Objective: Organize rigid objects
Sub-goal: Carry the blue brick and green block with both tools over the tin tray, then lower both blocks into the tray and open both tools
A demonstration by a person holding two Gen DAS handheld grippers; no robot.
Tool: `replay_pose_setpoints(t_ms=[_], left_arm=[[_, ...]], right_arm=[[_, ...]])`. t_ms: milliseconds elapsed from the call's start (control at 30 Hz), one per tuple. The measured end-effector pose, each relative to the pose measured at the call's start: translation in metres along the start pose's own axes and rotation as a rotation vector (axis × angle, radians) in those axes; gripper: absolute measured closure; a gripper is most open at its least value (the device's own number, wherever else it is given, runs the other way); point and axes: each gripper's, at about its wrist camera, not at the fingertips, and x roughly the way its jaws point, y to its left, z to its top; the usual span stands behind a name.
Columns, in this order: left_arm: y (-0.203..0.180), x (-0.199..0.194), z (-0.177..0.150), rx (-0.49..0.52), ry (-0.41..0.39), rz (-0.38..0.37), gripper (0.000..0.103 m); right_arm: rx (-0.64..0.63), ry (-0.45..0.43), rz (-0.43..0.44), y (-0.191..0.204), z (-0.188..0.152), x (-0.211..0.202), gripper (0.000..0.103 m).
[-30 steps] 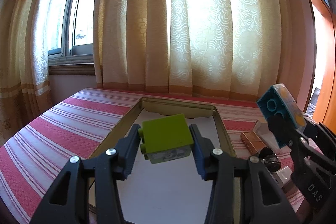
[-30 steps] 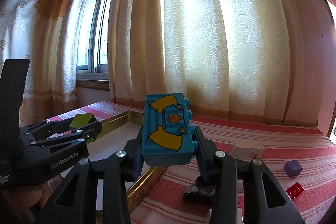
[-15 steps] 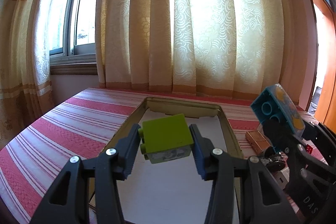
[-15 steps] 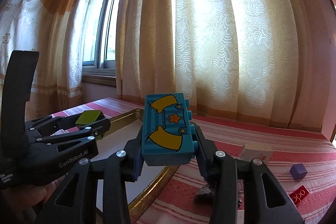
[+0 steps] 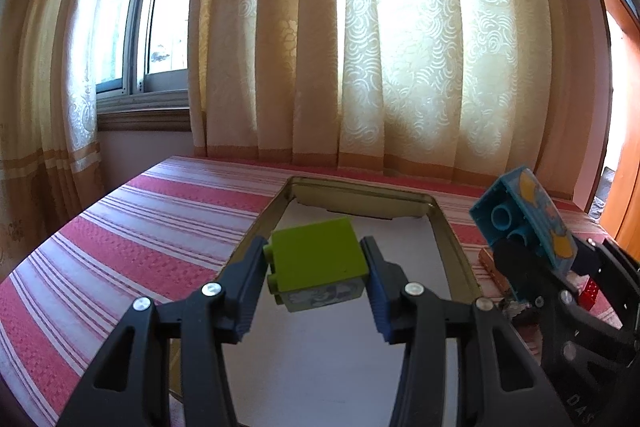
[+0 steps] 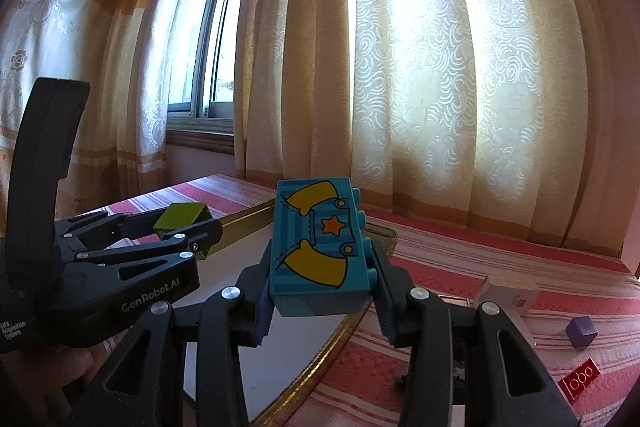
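My left gripper (image 5: pixel 316 269) is shut on a green toy brick (image 5: pixel 318 259), held in the air over a gold-rimmed tray (image 5: pixel 452 247) with a white floor. In the right wrist view the same green brick (image 6: pixel 180 215) shows at the left between those fingers. My right gripper (image 6: pixel 320 267) is shut on a blue brick (image 6: pixel 316 247) printed with yellow sleeves and an orange star. It hangs above the tray's right rim (image 6: pixel 332 343). The left wrist view shows that blue brick (image 5: pixel 524 219) at the right, studs' underside facing me.
The tray lies on a red-and-white striped cloth (image 5: pixel 132 239). To its right lie a white box (image 6: pixel 512 293), a purple cube (image 6: pixel 581 331), a red flat brick (image 6: pixel 580 381) and a copper-coloured block (image 5: pixel 494 265). Curtains and a window stand behind the table.
The right gripper with the blue brick has drifted left, nearer the tray and the left gripper. The left gripper and green brick have held still.
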Motion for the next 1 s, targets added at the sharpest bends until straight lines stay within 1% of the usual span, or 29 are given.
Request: replay_pose_setpoints(t_ms=[200, 367, 500, 533, 600, 667, 733, 833, 933, 1000], left_arm=[[0.002, 0.004, 0.0, 0.001, 0.016, 0.002, 0.056], [0.002, 0.01, 0.0, 0.016, 0.051, -0.005, 0.056], [0.002, 0.018, 0.001, 0.047, 0.077, 0.008, 0.056], [0.003, 0.021, 0.002, 0.058, 0.087, 0.013, 0.056], [0.006, 0.028, 0.004, 0.062, 0.129, -0.006, 0.056], [0.009, 0.033, 0.007, 0.055, 0.16, -0.03, 0.056], [0.011, 0.036, 0.01, 0.059, 0.186, -0.038, 0.056], [0.012, 0.042, 0.017, 0.057, 0.227, -0.058, 0.056], [0.008, 0.048, 0.026, 0.087, 0.258, -0.06, 0.056], [0.006, 0.052, 0.031, 0.103, 0.271, -0.057, 0.056]], right_arm=[[-0.016, 0.008, 0.005, 0.007, 0.001, 0.003, 0.058], [-0.015, 0.022, 0.019, 0.007, 0.001, 0.008, 0.058], [-0.014, 0.032, 0.031, 0.008, 0.002, 0.013, 0.058], [-0.011, 0.039, 0.037, 0.007, 0.003, 0.015, 0.058], [-0.004, 0.053, 0.043, 0.007, 0.003, 0.019, 0.058], [0.0, 0.082, 0.051, 0.007, 0.004, 0.027, 0.058], [0.016, 0.113, 0.063, 0.005, 0.009, 0.034, 0.058], [0.036, 0.139, 0.071, 0.0, 0.017, 0.041, 0.058], [0.043, 0.174, 0.077, -0.004, 0.024, 0.053, 0.058], [0.051, 0.222, 0.084, -0.007, 0.025, 0.066, 0.058]])
